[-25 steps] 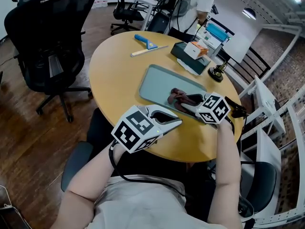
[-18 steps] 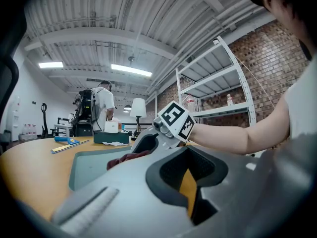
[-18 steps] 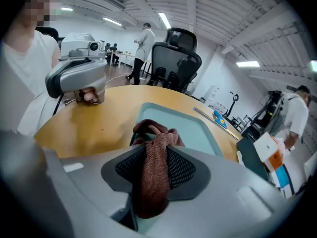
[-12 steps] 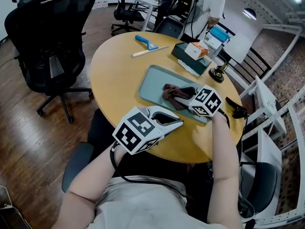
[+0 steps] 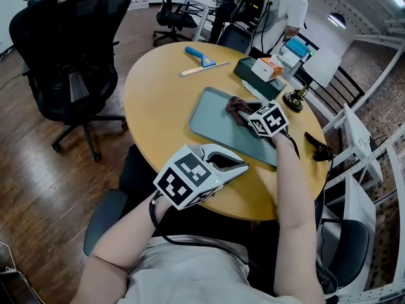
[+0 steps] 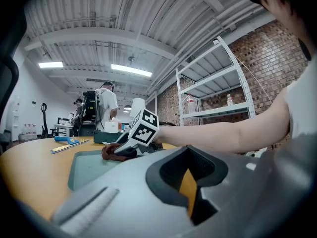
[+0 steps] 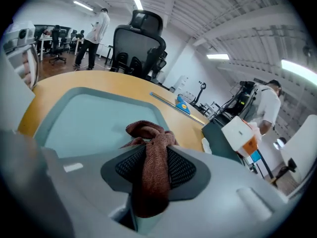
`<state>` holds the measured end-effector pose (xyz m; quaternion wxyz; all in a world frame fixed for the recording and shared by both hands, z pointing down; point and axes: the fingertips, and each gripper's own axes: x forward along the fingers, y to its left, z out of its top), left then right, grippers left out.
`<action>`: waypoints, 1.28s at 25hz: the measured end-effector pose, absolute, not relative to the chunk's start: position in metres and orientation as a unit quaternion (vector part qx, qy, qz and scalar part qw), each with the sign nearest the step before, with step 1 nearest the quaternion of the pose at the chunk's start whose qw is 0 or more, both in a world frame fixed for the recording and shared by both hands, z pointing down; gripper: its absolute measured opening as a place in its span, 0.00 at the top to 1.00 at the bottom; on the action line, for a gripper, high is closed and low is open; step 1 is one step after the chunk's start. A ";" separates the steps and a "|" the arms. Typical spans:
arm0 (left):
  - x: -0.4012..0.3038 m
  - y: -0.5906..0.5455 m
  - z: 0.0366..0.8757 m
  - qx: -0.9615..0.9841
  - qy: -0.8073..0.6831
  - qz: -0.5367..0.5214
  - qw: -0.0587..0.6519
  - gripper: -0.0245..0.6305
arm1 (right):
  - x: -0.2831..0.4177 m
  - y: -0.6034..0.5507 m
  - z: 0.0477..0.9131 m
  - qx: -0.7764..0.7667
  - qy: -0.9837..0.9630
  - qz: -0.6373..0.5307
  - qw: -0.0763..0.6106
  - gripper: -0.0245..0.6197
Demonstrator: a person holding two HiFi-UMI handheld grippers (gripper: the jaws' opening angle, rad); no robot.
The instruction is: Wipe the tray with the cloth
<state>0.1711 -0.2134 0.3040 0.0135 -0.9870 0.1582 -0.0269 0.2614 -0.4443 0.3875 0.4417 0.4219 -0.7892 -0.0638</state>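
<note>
Pinching the cloth [image 5: 235, 106], the right hand-held gripper [image 5: 247, 113] has swept it from mid-tray [image 5: 212, 124] to the far edge, wiping underway, while the left hand-held gripper [image 5: 239, 165] hovers pressed together, empty.

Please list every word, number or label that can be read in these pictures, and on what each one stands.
No text is readable.
The cubes on the left gripper and on the right gripper, which holds the cloth, bear only square patterns, no letters.
Print on the orange and white box: too small to read.
</note>
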 end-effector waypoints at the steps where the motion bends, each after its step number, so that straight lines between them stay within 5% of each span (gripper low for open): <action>1: 0.171 -0.214 0.304 -0.987 0.158 -0.027 0.013 0.96 | 0.264 -0.450 0.388 0.435 -0.782 -0.064 0.442 0.76; 15: 0.171 -0.212 0.303 -0.987 0.157 -0.024 0.017 0.96 | 0.221 -0.404 0.387 0.345 -0.801 -0.092 0.480 0.76; 27: 0.171 -0.213 0.305 -0.987 0.158 -0.027 0.013 0.96 | 0.168 -0.326 0.387 0.173 -0.871 -0.101 0.448 0.76; 32: 0.172 -0.213 0.305 -0.987 0.157 -0.027 0.014 0.96 | 0.180 -0.349 0.386 0.214 -0.867 -0.101 0.439 0.76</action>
